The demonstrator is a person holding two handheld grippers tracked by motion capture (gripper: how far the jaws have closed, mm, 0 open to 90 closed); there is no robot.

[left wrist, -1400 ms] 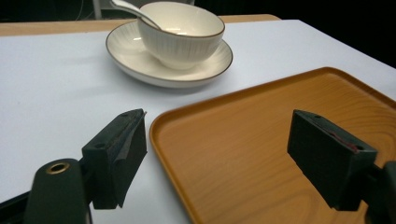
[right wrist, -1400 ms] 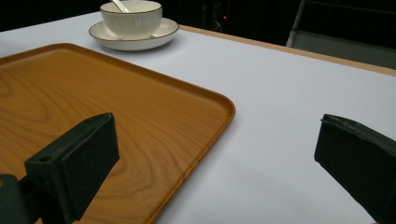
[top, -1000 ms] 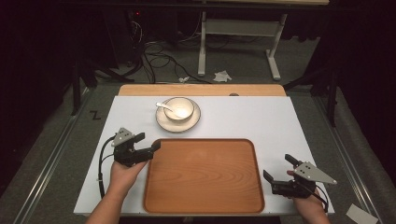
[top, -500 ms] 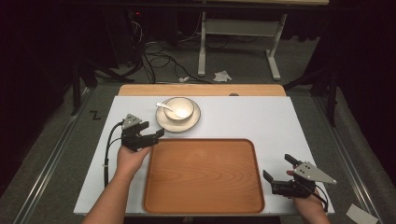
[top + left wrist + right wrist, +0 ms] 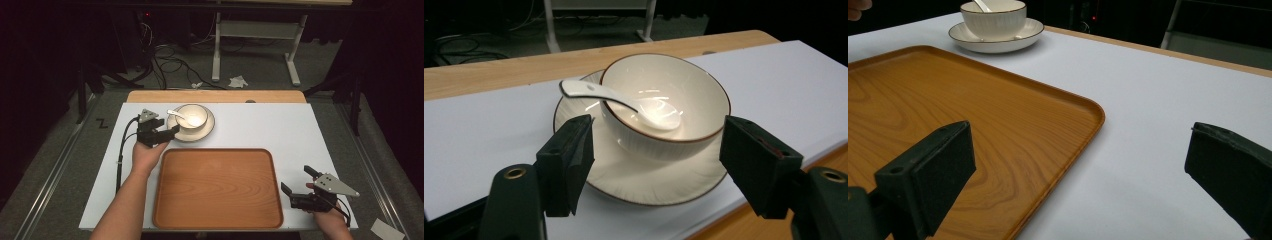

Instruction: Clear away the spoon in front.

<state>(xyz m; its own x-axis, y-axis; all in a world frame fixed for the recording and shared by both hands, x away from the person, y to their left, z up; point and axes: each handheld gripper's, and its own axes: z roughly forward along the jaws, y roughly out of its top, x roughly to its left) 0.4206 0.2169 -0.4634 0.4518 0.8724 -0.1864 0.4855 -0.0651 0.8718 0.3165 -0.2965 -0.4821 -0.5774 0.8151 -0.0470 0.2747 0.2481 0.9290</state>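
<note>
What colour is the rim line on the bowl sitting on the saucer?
Thin dark brown, on a cream-white ribbed bowl; clearest in the left gripper view.

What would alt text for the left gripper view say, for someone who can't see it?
A white bowl with a white spoon resting in it sits on a saucer on a white table. The left gripper has its two black jaws open in front of the saucer, touching nothing.

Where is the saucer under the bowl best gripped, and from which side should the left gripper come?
Probably the saucer's bare near rim, taken from the left gripper's side. The bowl covers the middle, so only the thin rim is free; one jaw would go over it and one under. The spoon lies loose in the bowl, so keep it level.
</note>
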